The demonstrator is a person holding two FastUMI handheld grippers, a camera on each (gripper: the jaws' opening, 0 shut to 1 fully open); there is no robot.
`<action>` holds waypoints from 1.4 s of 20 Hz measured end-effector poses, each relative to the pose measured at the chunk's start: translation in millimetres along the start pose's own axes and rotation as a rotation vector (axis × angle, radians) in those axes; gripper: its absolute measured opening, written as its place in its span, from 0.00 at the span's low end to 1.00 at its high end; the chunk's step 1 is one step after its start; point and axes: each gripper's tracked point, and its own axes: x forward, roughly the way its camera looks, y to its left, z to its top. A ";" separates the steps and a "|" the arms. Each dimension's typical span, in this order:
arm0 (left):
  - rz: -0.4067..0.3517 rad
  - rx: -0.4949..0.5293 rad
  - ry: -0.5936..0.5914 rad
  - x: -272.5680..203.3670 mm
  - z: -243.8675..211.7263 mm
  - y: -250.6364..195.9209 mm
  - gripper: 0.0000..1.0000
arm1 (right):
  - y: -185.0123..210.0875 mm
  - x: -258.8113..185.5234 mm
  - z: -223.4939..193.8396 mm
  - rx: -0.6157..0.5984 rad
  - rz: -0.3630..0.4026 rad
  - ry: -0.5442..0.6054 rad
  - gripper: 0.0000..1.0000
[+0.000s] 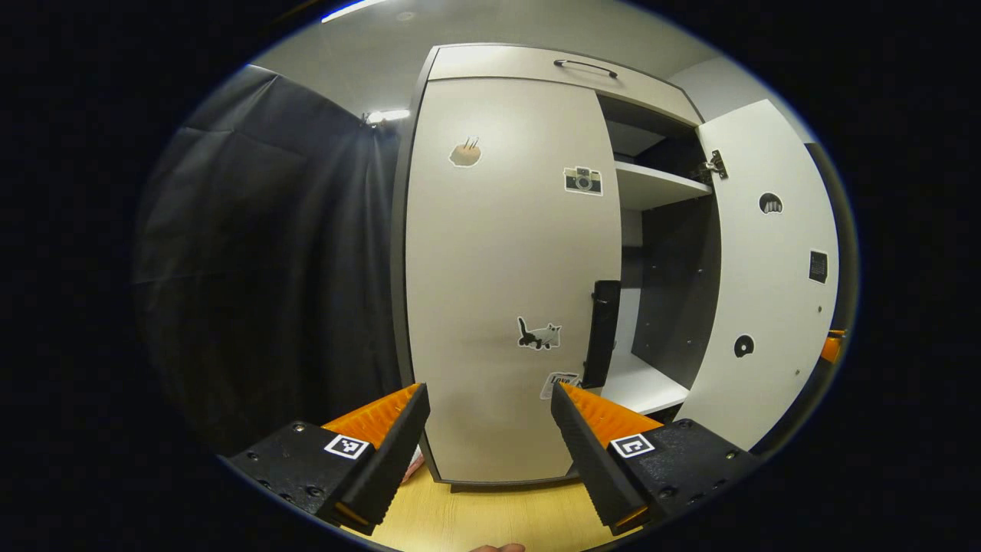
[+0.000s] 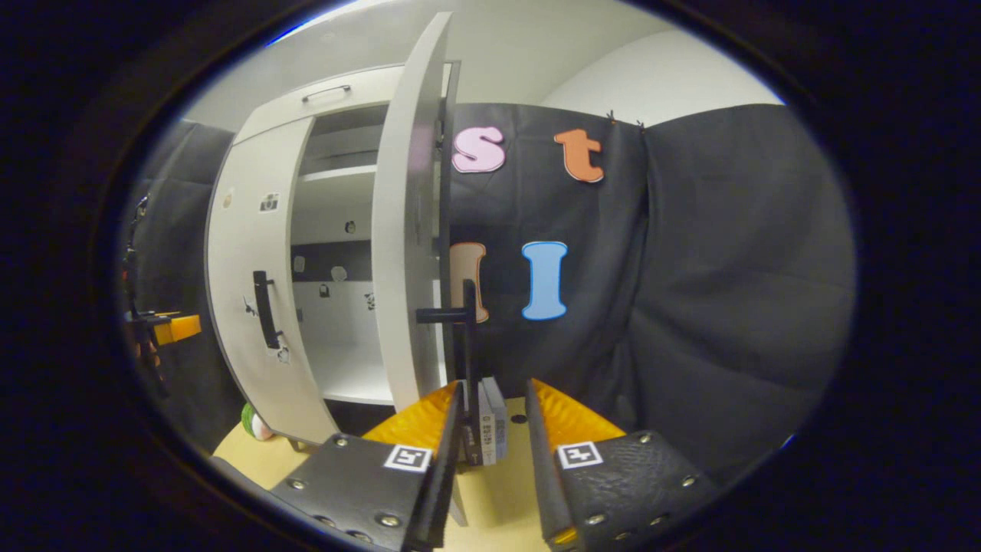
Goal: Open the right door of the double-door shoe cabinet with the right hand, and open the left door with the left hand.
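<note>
**Ana:** Left gripper view first: where does the shoe cabinet (image 1: 536, 69) stand?

**Ben:** Straight ahead, on a pale wooden floor (image 1: 475, 517). Its left door (image 1: 506, 276) is closed, flat to the camera, with a camera sticker (image 1: 583, 180) near the top and a cat sticker (image 1: 539, 335) lower down. The left door's handle (image 1: 602, 333), a dark vertical bar, sits at the door's inner edge.

**Ana:** And the right door?

**Ben:** The right door (image 1: 766, 268) is swung wide open, its inner face showing, with a hinge (image 1: 715, 165) at the top. Between the doors you see shelves (image 1: 659, 184) inside.

**Ana:** The left gripper (image 1: 490, 399)?

**Ben:** Spread wide, holding nothing, short of the closed door and aimed at its lower part.

**Ana:** Right gripper view?

**Ben:** The right door (image 2: 410, 230) is seen nearly edge-on, just ahead. Its handle (image 2: 464, 337) stands between the right gripper (image 2: 494, 395) fingers. The jaws sit apart on either side of the bar; I cannot tell whether either finger touches it.

**Ana:** What else?

**Ben:** The left door (image 2: 253, 268) with its handle (image 2: 266, 309) is farther off, closed. The left gripper (image 2: 172, 328) shows at the far edge, apart from the cabinet. A drawer front with a handle (image 2: 326, 92) tops the cabinet. A small green-and-white ball (image 2: 255, 423) lies on the floor by the cabinet's foot. Black cloth (image 2: 728, 268) hangs behind.
</note>
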 end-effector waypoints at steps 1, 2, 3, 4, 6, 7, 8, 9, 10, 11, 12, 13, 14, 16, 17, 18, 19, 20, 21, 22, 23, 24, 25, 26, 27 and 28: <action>-0.002 -0.003 0.002 0.1 -0.2 -0.4 0.98 | -1.9 1.6 0.0 0.002 -0.006 -0.002 0.49; -0.004 -0.007 0.005 0.2 -1.5 -1.4 0.98 | -3.0 1.5 -0.2 0.010 -0.007 0.000 0.60; -0.006 -0.010 0.007 0.1 -1.8 -2.0 0.98 | -1.2 1.7 -1.6 0.020 -0.003 0.002 0.65; -0.007 -0.010 0.009 -0.1 -2.5 -1.6 0.98 | -1.8 2.1 -2.5 0.030 -0.004 0.006 0.70; -0.006 -0.009 0.010 1.5 -2.5 -0.9 0.98 | -3.8 2.3 -3.7 0.038 -0.005 0.009 0.77; -0.009 -0.011 0.009 1.1 -2.5 -1.3 0.98 | -3.6 2.6 -4.0 0.040 -0.004 0.008 0.75; -0.012 -0.016 0.009 0.4 -2.5 -0.8 0.99 | -4.9 3.1 -3.5 0.041 -0.012 0.006 0.75; -0.016 -0.019 0.009 0.6 -2.2 -0.7 0.98 | -5.5 4.2 -4.0 0.040 -0.016 0.005 0.78; -0.023 -0.020 0.012 2.0 -2.6 -1.9 0.99 | -4.8 4.6 -4.0 0.044 -0.019 0.007 0.78; -0.026 -0.018 0.015 3.1 -2.8 -2.0 0.98 | -5.0 5.5 -3.7 0.046 -0.025 0.005 0.78; -0.025 -0.014 0.015 3.3 -3.1 -1.4 0.98 | -5.6 4.8 -3.7 0.047 -0.025 0.003 0.78; -0.023 -0.011 0.013 4.1 -2.6 -0.9 0.99 | -5.1 4.7 -4.7 0.049 -0.026 0.005 0.78; -0.022 -0.010 0.015 5.2 -3.8 -1.0 0.99 | -5.5 4.6 -5.2 0.050 -0.027 0.007 0.78; -0.029 -0.012 0.017 6.7 -4.7 -2.7 0.99 | -5.0 5.5 -4.6 0.054 -0.028 0.009 0.78; -0.030 -0.012 0.018 7.3 -5.2 -2.9 0.99 | -4.5 5.6 -5.0 0.054 -0.028 0.010 0.75; -0.030 -0.010 0.019 8.6 -5.7 -2.7 0.99 | -4.5 5.5 -5.0 0.054 -0.028 0.010 0.78; -0.029 -0.008 0.020 9.6 -5.6 -2.5 0.99 | -4.4 6.0 -5.5 0.052 -0.031 0.010 0.78; -0.029 -0.007 0.019 10.3 -5.7 -2.6 0.99 | -4.8 6.0 -5.2 0.051 -0.031 0.010 0.78; -0.029 -0.008 0.020 11.1 -5.4 -2.7 0.99 | -4.1 6.3 -5.0 0.050 -0.033 0.010 0.78; -0.030 -0.010 0.019 11.5 -5.3 -2.4 0.99 | -4.6 6.1 -5.1 0.049 -0.035 0.011 0.78; -0.031 -0.012 0.020 12.2 -4.8 -2.5 0.99 | -5.6 6.7 -6.2 0.048 -0.038 0.012 0.78; -0.032 -0.013 0.019 13.6 -5.0 -2.9 0.99 | -6.0 6.6 -5.7 0.048 -0.040 0.011 0.78; -0.033 -0.013 0.020 14.5 -5.0 -3.2 0.99 | -5.4 6.6 -5.4 0.050 -0.040 0.011 0.78; -0.035 -0.012 0.021 15.5 -5.4 -3.7 0.99 | -5.4 6.4 -5.7 0.052 -0.040 0.012 0.78; -0.038 -0.010 0.022 16.8 -5.5 -4.8 0.98 | -5.1 7.2 -6.1 0.053 -0.040 0.011 0.78; -0.041 -0.009 0.022 18.1 -5.5 -6.1 0.99 | -4.9 6.9 -5.8 0.054 -0.042 0.012 0.78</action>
